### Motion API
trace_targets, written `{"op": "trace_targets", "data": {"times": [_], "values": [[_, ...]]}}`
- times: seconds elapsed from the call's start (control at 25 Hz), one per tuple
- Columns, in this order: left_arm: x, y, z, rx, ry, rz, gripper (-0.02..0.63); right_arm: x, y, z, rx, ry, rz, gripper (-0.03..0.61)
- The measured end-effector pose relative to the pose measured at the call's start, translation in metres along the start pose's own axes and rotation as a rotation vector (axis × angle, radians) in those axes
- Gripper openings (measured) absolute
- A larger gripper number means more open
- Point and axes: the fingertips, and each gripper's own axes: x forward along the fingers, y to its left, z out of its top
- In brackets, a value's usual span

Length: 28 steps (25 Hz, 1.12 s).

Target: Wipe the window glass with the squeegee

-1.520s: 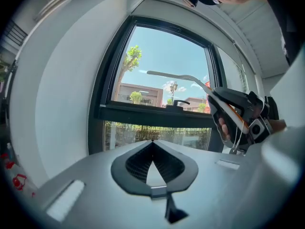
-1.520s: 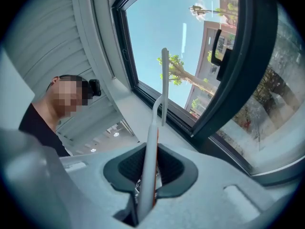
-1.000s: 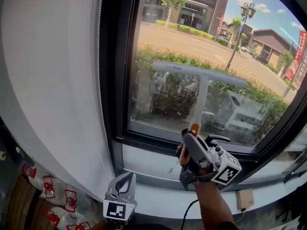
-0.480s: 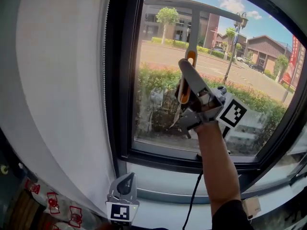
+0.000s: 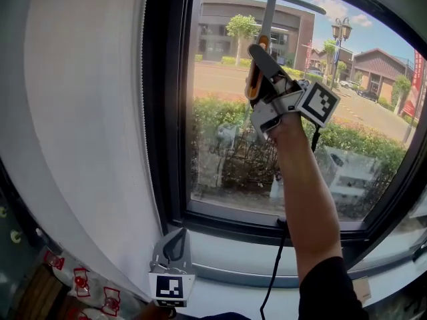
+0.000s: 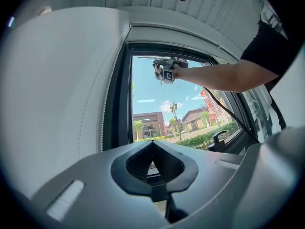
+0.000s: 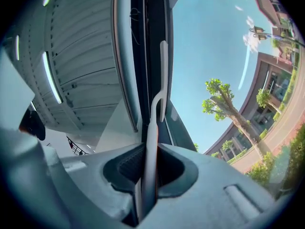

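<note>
We hold the squeegee (image 5: 269, 17) by its handle in the right gripper (image 5: 255, 59), whose jaws are closed tight on it. Its blade is high up at the window glass (image 5: 220, 119), near the top of the frame. The left gripper (image 5: 175, 242) hangs low before the window sill (image 5: 227, 249), its jaws closed together with nothing between them.

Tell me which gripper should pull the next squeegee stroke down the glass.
Right. The right gripper clamps the squeegee, whose blade sits at the top of the window glass. The left gripper hangs low by the sill, shut and empty.
</note>
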Motion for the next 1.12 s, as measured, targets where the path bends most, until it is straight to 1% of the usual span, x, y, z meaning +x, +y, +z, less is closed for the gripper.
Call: {"op": "trace_targets", "data": {"times": [0.12,0.2,0.28,0.36,0.44,0.68,0.76,0.84,0.88,1.0,1.12], "values": [[0.002,-0.006,0.003,0.001,-0.01,0.0,0.017,0.012,-0.006,-0.001,0.024,0.018,-0.001,0.043],[0.004,-0.007,0.009,-0.014,-0.01,-0.001,0.017,0.024,-0.006,-0.004,0.041,0.038,0.007,0.043],[0.004,-0.011,0.008,-0.03,0.003,-0.003,0.017,0.021,-0.005,-0.008,0.058,0.054,0.009,0.043],[0.005,-0.017,0.006,-0.048,0.019,-0.002,0.017,0.009,-0.007,-0.015,0.072,0.067,0.003,0.041],[0.005,-0.019,0.001,-0.062,0.028,-0.004,0.017,-0.005,-0.009,-0.029,0.091,0.078,-0.008,0.043],[0.004,-0.034,-0.024,-0.095,0.054,-0.041,0.017,-0.065,-0.006,-0.097,0.176,0.09,-0.041,0.043],[0.004,-0.043,-0.038,-0.107,0.079,-0.057,0.017,-0.089,-0.005,-0.122,0.212,0.097,-0.067,0.043],[0.004,-0.052,-0.053,-0.114,0.107,-0.066,0.017,-0.113,-0.005,-0.142,0.226,0.105,-0.097,0.043],[0.004,-0.056,-0.055,-0.115,0.113,-0.072,0.017,-0.124,-0.006,-0.15,0.226,0.108,-0.111,0.043],[0.006,-0.065,-0.053,-0.118,0.117,-0.088,0.017,-0.143,-0.009,-0.162,0.218,0.117,-0.135,0.043],[0.008,-0.069,-0.066,-0.108,0.141,-0.09,0.017,-0.148,-0.009,-0.163,0.212,0.124,-0.136,0.043]]}}
